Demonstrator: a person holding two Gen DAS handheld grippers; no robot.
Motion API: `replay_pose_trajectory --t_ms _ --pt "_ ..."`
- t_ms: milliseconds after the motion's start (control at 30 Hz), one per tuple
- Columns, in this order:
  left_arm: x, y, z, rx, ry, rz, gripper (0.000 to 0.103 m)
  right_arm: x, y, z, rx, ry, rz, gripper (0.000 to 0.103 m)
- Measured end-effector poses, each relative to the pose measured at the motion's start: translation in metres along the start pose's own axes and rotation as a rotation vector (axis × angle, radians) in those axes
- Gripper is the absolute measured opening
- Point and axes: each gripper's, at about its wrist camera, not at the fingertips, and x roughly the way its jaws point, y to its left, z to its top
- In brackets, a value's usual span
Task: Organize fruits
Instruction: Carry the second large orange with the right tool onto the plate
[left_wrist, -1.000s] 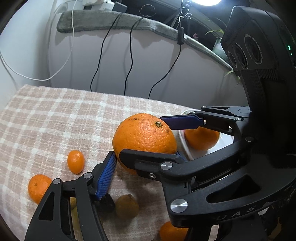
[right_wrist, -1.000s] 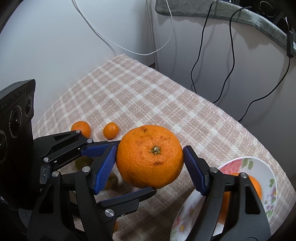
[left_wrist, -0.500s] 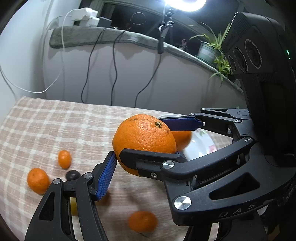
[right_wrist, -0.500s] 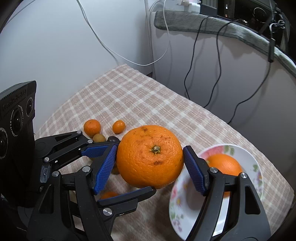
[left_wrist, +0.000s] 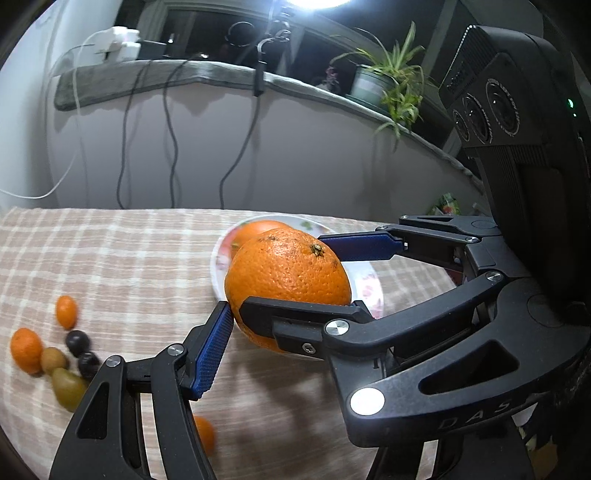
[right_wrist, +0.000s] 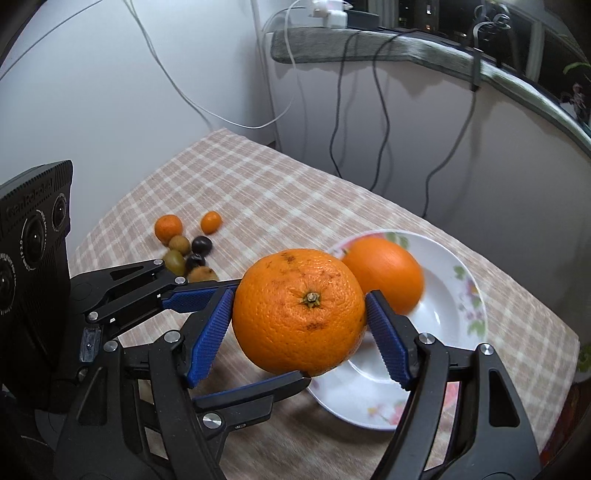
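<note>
The table (right_wrist: 280, 192), under a beige checked cloth, stands against a pale wall with cables (right_wrist: 343, 103) hanging from a grey ledge (right_wrist: 369, 40). On the ledge in the left view sits a potted plant (left_wrist: 384, 88).

Above the cloth both grippers meet on 1 big orange (right_wrist: 299, 310), held clear of the surface. The right gripper (right_wrist: 299, 332) has its 2 blue pads (right_wrist: 210, 332) pressed against the orange's left and right sides. The left gripper (left_wrist: 295, 291) comes in crosswise; its near pad (left_wrist: 214, 350) touches the orange's lower edge, while its far finger seems hidden behind the right gripper's parts, so I cannot tell whether it truly pinches.

Just behind and below the held fruit is a white flowered plate (right_wrist: 458, 306) with a 2nd orange (right_wrist: 384, 273) lying in it.

Well apart on the cloth is a cluster of small fruit: a mandarin (right_wrist: 168, 228), a kumquat (right_wrist: 211, 222), 2 dark grapes (right_wrist: 202, 244), a green grape (right_wrist: 174, 259) and brownish pieces. Another small orange fruit (left_wrist: 205, 435) lies under the left gripper.
</note>
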Motion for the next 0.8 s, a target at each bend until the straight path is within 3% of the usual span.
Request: replay_pose_trajectory --t_ms 800 --pt "0.047 -0.041 0.001 0.054 0.079 -0.047 0.064 -0.011 -0.059 -0.043 0.094 0.028 -0.035 0.076"
